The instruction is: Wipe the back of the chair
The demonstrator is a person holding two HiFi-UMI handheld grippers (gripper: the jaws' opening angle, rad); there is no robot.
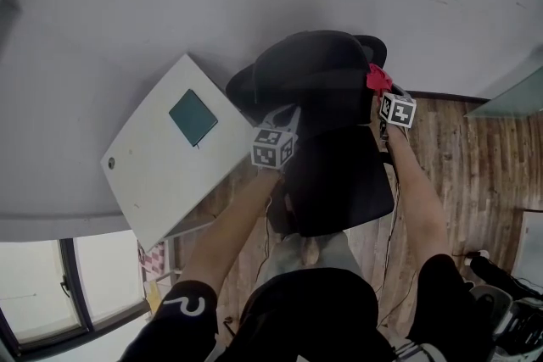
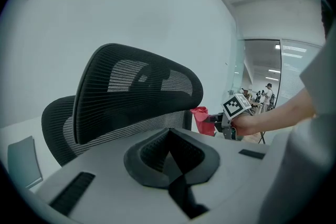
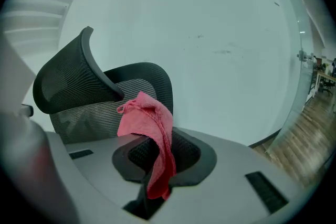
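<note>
Red cloth is pinched in the right claw, near the mesh chair back. The left claw is closed and empty. I think wiping starts next.

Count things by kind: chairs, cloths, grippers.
chair: 1
cloth: 1
grippers: 2 (left gripper, right gripper)
Total: 4

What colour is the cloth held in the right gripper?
Pinkish red. The cloth shows best in the right gripper view.
</note>
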